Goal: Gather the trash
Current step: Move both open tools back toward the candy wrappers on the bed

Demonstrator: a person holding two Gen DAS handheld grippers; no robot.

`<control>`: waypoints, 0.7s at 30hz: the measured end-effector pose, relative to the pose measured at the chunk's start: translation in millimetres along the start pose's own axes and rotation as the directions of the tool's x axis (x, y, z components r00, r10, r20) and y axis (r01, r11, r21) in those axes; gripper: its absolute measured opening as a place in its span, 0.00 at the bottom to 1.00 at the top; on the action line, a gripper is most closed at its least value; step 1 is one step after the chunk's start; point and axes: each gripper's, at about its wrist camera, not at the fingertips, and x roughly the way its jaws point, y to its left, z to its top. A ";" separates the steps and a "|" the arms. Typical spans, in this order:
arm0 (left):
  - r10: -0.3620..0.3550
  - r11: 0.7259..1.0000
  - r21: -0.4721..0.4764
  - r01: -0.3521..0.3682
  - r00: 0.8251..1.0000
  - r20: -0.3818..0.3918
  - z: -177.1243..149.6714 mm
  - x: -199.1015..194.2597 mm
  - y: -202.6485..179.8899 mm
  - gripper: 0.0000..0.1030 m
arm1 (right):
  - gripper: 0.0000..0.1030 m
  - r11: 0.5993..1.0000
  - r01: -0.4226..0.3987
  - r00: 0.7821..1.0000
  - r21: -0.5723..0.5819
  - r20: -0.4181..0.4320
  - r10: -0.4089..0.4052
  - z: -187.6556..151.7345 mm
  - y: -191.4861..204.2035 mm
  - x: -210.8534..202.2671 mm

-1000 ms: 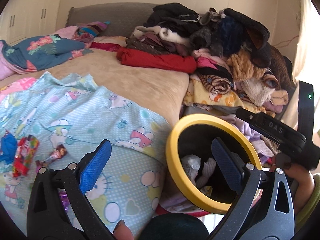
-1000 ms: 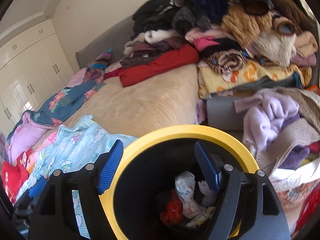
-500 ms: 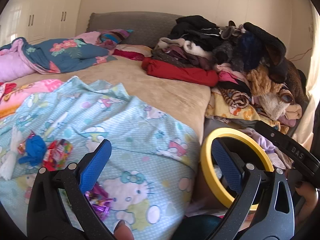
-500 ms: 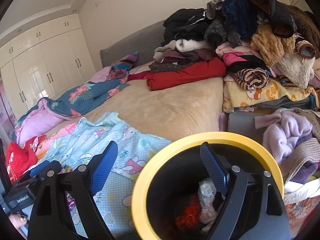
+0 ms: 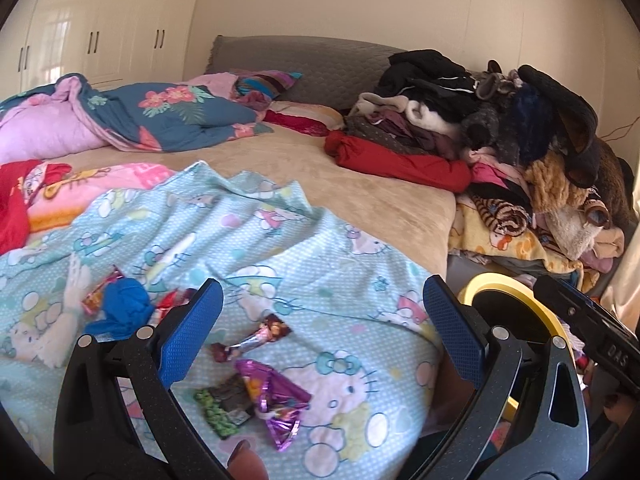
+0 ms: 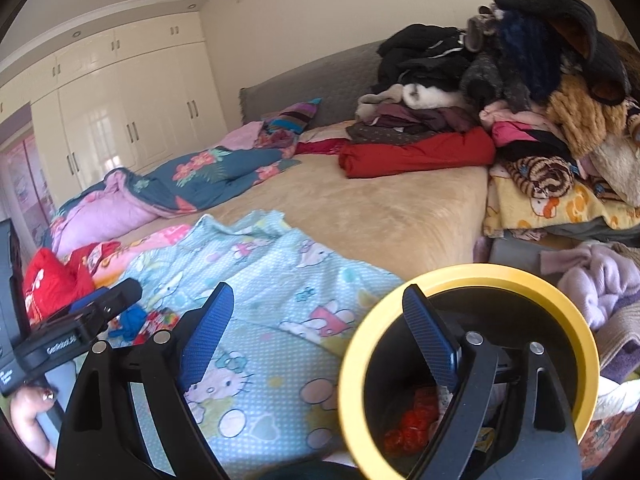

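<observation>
Both pairs of tongs are seen standing apart with nothing clamped: the left tongs (image 5: 320,328) are held over the near end of the bed, while the right tongs (image 6: 320,332) are held beside the yellow-rimmed bin (image 6: 472,276), on the floor at the bed's right side, with one blue pad over its rim. The trash is spread on the pale blue cartoon blanket (image 5: 280,240). Three wrappers are counted nearest: a purple foil wrapper (image 5: 276,404), a green and dark flat packet (image 5: 224,404) touching it, and a twisted brown sweet wrapper (image 5: 256,336) just beyond. Further left, one crumpled blue wad (image 5: 124,312) is seen with a red and orange wrapper (image 5: 98,296) at its far side and more red wrapping partly hidden behind the left pad, so no full count can be given. All of it is judged very light, thin and crinkly, the foil probably slippery; a raised fold or twisted end would best be pinched, without catching the soft blanket. In the bin, red crumpled trash (image 6: 412,420) is already seen.
</observation>
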 end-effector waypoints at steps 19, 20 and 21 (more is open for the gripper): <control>0.102 0.992 -0.076 -0.101 0.995 0.010 -3.0 -6.8 63.8 0.89 | 0.84 0.981 -0.141 0.986 -0.132 -0.109 0.127 -31.7 88.5 19.6; 0.114 0.990 -0.082 -0.112 0.993 0.012 -3.0 -7.3 69.1 0.89 | 0.84 0.979 -0.150 0.984 -0.140 -0.119 0.134 -33.9 94.0 21.3; 0.122 0.988 -0.092 -0.120 0.992 0.013 -2.6 -7.8 74.4 0.89 | 0.84 0.976 -0.158 0.982 -0.149 -0.126 0.140 -35.4 98.4 22.5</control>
